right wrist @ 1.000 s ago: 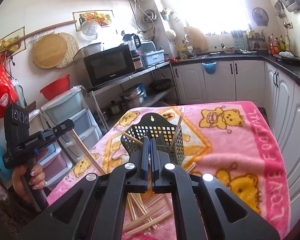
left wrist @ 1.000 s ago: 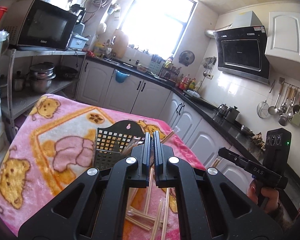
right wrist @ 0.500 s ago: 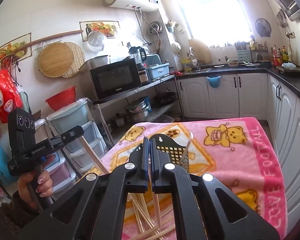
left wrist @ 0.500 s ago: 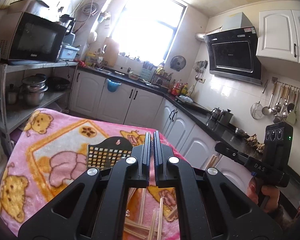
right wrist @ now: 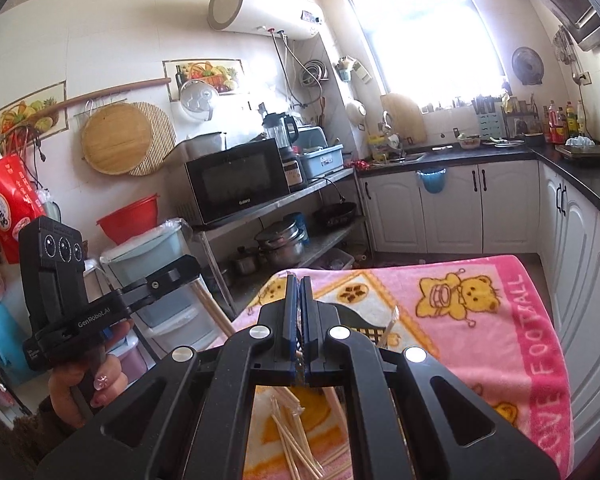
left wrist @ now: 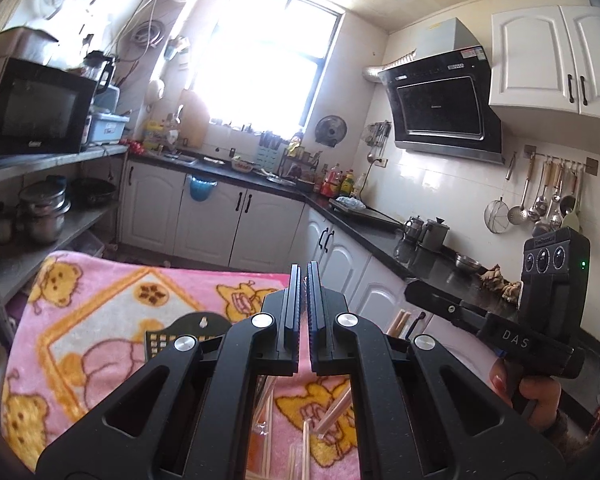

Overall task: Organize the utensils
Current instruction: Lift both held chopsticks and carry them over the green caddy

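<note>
A black perforated utensil holder (left wrist: 168, 336) (right wrist: 366, 330) lies on the pink blanket (left wrist: 100, 300), mostly hidden behind my grippers. One chopstick (right wrist: 392, 322) sticks out of it. Loose chopsticks (right wrist: 292, 440) (left wrist: 300, 456) lie on the blanket near me. My left gripper (left wrist: 304, 270) (right wrist: 190, 268) is shut on a chopstick (right wrist: 214, 310) that slants down from its jaws. My right gripper (right wrist: 298, 280) (left wrist: 410, 292) is shut on a pair of chopsticks (left wrist: 400, 322) that hang below its tip. Both grippers are raised above the table.
A metal shelf (right wrist: 284, 200) with a microwave (right wrist: 236, 184) and pots stands past the table's left side. White cabinets under a black counter (left wrist: 352, 220) run along the far and right sides. Stacked plastic drawers (right wrist: 156, 280) stand beside the left hand.
Both grippers have risen, each still shut on its chopsticks. The holder and the loose chopsticks have slid lower in both views and are more hidden behind the fingers.
</note>
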`<action>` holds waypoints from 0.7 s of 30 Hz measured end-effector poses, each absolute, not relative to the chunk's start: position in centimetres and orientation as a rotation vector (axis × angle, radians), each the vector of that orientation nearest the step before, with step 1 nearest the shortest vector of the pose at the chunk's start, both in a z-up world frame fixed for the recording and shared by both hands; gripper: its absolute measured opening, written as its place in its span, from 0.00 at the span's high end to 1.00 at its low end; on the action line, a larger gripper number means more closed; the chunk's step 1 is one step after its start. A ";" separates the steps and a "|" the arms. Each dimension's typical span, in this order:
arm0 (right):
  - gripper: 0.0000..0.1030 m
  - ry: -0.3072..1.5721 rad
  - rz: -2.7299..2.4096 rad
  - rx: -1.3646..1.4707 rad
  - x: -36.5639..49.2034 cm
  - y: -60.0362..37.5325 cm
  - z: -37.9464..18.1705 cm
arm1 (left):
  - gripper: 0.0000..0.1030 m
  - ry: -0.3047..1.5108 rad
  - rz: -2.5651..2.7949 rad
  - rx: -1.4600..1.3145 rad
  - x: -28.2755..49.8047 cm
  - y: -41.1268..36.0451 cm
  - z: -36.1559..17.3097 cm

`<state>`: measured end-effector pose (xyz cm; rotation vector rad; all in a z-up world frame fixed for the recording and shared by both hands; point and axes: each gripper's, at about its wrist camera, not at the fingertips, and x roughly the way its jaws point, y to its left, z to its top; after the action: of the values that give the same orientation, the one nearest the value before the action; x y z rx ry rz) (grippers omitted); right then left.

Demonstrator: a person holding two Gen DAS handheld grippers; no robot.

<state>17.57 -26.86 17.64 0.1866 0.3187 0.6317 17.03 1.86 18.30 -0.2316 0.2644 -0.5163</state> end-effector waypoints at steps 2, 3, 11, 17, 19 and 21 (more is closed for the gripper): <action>0.98 0.312 0.629 0.178 17.7 -26.7 18.1 | 0.99 0.257 -0.526 -0.226 17.2 1.6 18.7; 0.98 0.310 0.627 0.179 17.7 -26.6 18.3 | 0.99 0.252 -0.526 -0.223 17.3 1.5 18.9; 0.98 0.282 0.628 0.166 18.4 -26.0 19.9 | 0.99 0.214 -0.536 -0.203 18.2 1.2 21.2; 0.98 0.272 0.633 0.183 19.6 -25.6 21.0 | 0.99 0.185 -0.525 -0.188 19.2 1.6 22.7; 0.98 0.266 0.634 0.183 20.0 -25.3 21.4 | 0.99 0.179 -0.519 -0.181 19.7 1.7 23.2; 0.98 0.262 0.635 0.178 20.4 -24.9 21.7 | 0.99 0.175 -0.513 -0.165 20.3 1.7 23.9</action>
<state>20.45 -24.94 21.73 0.1780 0.2615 0.6348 20.26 1.73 23.92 -0.1646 0.1753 -0.5133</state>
